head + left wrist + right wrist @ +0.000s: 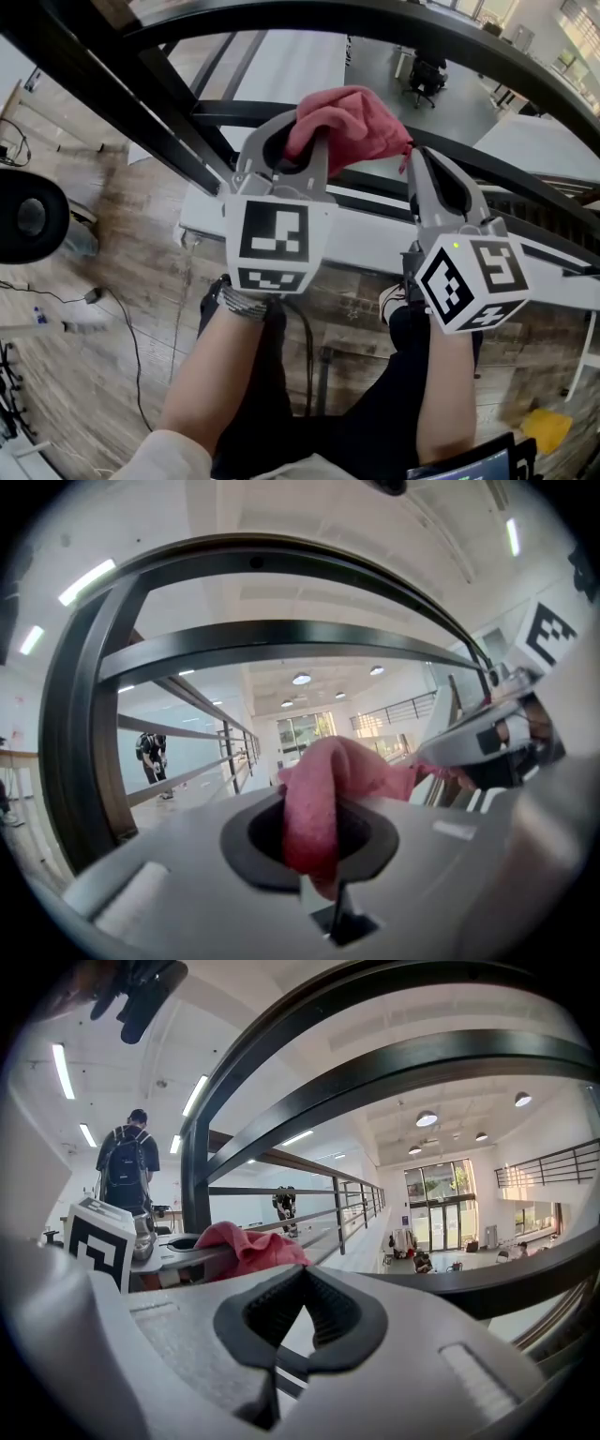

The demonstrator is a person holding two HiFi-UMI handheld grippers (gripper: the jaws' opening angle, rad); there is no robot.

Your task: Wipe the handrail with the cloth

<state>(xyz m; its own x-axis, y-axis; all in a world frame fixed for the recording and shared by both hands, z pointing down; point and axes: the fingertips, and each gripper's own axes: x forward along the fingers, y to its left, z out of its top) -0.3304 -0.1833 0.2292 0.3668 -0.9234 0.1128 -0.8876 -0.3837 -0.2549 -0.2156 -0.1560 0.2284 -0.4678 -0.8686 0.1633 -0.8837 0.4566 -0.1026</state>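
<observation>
Your left gripper [305,141] pinches only a fold of the cloth [352,117], bunched near the handrail [394,23]. Your right gripper [414,159] sits closed and empty beside it. Drag hard along the rail and that fold may slip free and fall.

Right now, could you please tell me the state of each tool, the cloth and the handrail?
left tool: shut on the cloth
right tool: shut, empty
cloth: bunched up, pinched in the left tool
handrail: fixed in place; contact with the cloth unclear
</observation>
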